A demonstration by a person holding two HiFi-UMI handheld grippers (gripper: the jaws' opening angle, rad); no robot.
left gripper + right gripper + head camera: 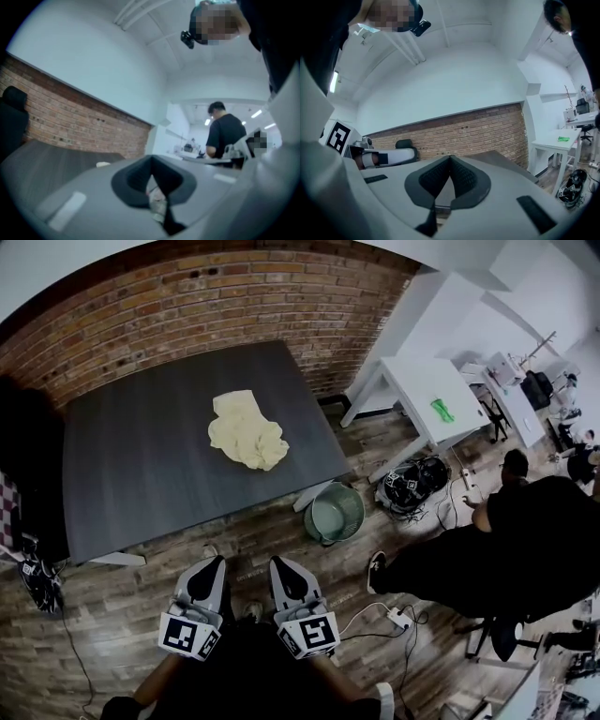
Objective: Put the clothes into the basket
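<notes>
A crumpled pale yellow cloth (246, 432) lies near the middle of the dark table (141, 474). A green basket (335, 512) stands on the wooden floor by the table's near right corner. My left gripper (208, 570) and right gripper (284, 570) hang side by side over the floor, short of the table's near edge, and both point toward it. In the left gripper view the left gripper (151, 160) has its jaws together with nothing between them, and the cloth (103, 164) is a small pale spot far ahead. The right gripper (450, 157) is also shut and empty.
A person in black (525, 531) sits at the right, one foot (375, 570) near the basket. A white desk (427, 395) stands beyond, with a dark bundle of cables (412, 482) under it. A power strip (398, 618) lies on the floor. A brick wall (216, 306) backs the table.
</notes>
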